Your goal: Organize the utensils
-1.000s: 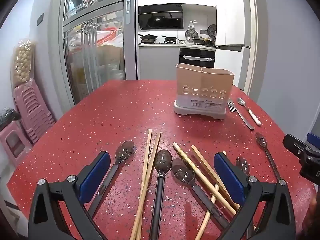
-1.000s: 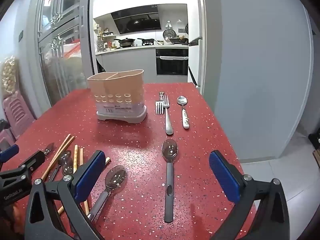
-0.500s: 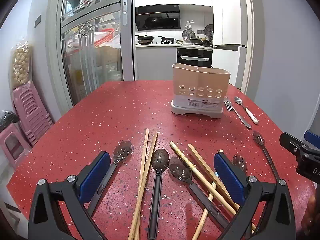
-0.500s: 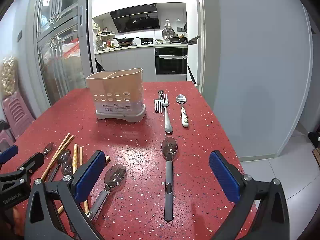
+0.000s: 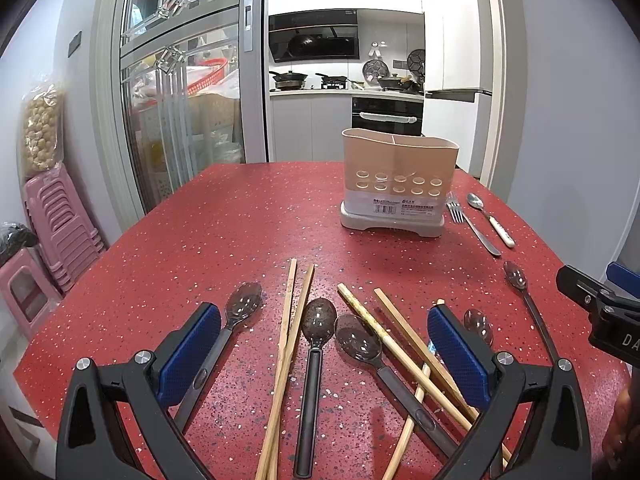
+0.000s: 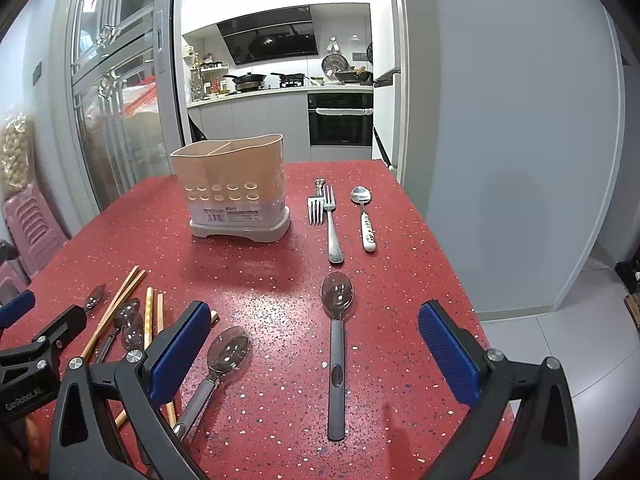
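A beige utensil holder (image 5: 398,184) with two compartments stands at the back of the red table (image 5: 224,232); it also shows in the right wrist view (image 6: 236,196). My left gripper (image 5: 324,354) is open and empty above several dark-handled spoons (image 5: 316,344) and wooden chopsticks (image 5: 290,344). My right gripper (image 6: 314,354) is open and empty above a dark-handled spoon (image 6: 336,336), with another spoon (image 6: 222,364) by its left finger. A fork (image 6: 332,220) and a white-handled spoon (image 6: 365,220) lie right of the holder.
The table's right edge (image 6: 452,264) drops to a tiled floor beside a grey wall. Pink stools (image 5: 52,216) stand left of the table. A kitchen lies behind the doorway. The other gripper shows at the edge of each view.
Both views have shifted slightly: the holder and utensils sit a little lower and nearer the frame's bottom than a second ago. Both grippers stay open.
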